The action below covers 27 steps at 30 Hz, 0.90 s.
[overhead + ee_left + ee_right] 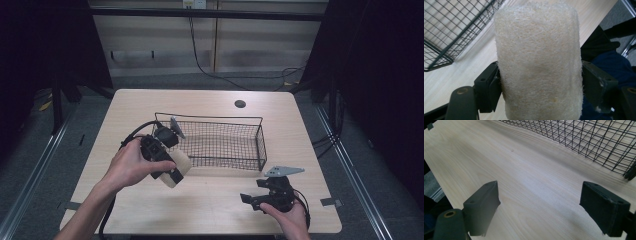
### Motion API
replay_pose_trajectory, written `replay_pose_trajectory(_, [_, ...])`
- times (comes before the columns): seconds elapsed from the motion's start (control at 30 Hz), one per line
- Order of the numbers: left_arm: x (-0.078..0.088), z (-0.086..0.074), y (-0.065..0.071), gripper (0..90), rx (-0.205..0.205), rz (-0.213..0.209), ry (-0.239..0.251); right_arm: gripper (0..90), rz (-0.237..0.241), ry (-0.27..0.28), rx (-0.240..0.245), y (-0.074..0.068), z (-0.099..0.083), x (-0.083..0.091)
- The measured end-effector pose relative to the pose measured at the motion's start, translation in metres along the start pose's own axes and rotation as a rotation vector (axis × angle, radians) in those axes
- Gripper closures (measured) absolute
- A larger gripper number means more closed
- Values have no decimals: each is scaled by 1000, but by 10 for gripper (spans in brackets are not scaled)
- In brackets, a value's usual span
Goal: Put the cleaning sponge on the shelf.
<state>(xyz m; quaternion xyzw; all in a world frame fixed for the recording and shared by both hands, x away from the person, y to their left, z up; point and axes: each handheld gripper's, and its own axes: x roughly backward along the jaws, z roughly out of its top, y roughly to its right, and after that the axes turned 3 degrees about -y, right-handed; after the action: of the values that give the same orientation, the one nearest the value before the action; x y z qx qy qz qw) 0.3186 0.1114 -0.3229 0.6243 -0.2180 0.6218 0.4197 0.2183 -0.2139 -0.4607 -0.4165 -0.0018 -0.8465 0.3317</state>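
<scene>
A cream loofah sponge (539, 60) stands between the black jaws of my left gripper (176, 170), which is shut on it. In the high view the loofah sponge (179, 168) hangs just off the near-left corner of a black wire basket (260, 145) in the middle of the table. My right gripper (248, 200) sits low near the table's front right with its jaws wide apart and nothing between them. Its fingers (482, 205) frame bare wood, with the wire basket (584, 140) beyond.
The pale wooden table (210, 200) has a dark round hole (240, 104) near its far edge. Cables trail from both grippers. Dark floor and metal rails flank the table on both sides.
</scene>
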Motion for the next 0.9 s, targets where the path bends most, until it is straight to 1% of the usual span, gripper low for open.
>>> replay_pose_trajectory(0.1, [4, 1, -1, 251, 8, 3, 2, 153, -1, -1, -1, 0, 0, 0])
replay_pose_trajectory(0.13, [8, 2, -3, 251, 12, -3, 11, 153, -1, -1, -1, 0, 0, 0])
replay_pose_trajectory(0.23, [12, 3, -5, 251, 14, 1, 11, 154, 0, -2, -1, 0, 0, 0])
replay_pose_trajectory(0.3, [18, 5, -7, 251, 17, 2, 13, 153, 0, -1, -1, 0, 0, 0])
replay_pose_trajectory(0.33, [19, 6, -7, 251, 24, -1, 22, 154, -1, -1, -1, 0, 0, 0])
replay_pose_trajectory(0.37, [21, 6, -9, 251, 20, -1, 19, 153, -1, -1, -1, 0, 0, 0])
replay_pose_trajectory(0.4, [23, 7, -9, 251, 29, 0, 23, 153, -1, 0, 1, 1, 0, 0])
replay_pose_trajectory(0.5, [27, 9, -12, 251, 37, -1, 27, 153, 0, -1, -1, 0, 0, 0])
replay_pose_trajectory(0.53, [30, 11, -14, 251, 48, 1, 36, 154, 1, -3, -2, 0, 0, 0])
replay_pose_trajectory(0.6, [34, 13, -16, 251, 63, 1, 38, 154, 1, -2, 0, 0, 0, 0])
replay_pose_trajectory(0.63, [35, 14, -18, 251, 73, 2, 50, 153, 1, -1, 2, 1, 0, 0])
replay_pose_trajectory(0.67, [36, 15, -19, 251, 78, 4, 43, 153, 1, -3, -2, 0, 0, 0])
replay_pose_trajectory(0.7, [37, 16, -21, 251, 81, 4, 45, 154, 1, -4, -1, 0, 0, 0])
replay_pose_trajectory(0.73, [37, 17, -22, 251, 93, 3, 52, 153, 2, -4, 0, 0, 0, 0])
replay_pose_trajectory(0.77, [38, 17, -24, 251, 95, 4, 48, 153, 1, -4, 1, 0, 0, 0])
replay_pose_trajectory(0.83, [39, 18, -25, 251, 101, 0, 55, 153, 2, -4, 1, 0, 0, 0])
replay_pose_trajectory(0.9, [40, 19, -28, 251, 117, 5, 58, 153, 2, -4, 0, 0, 0, 0])
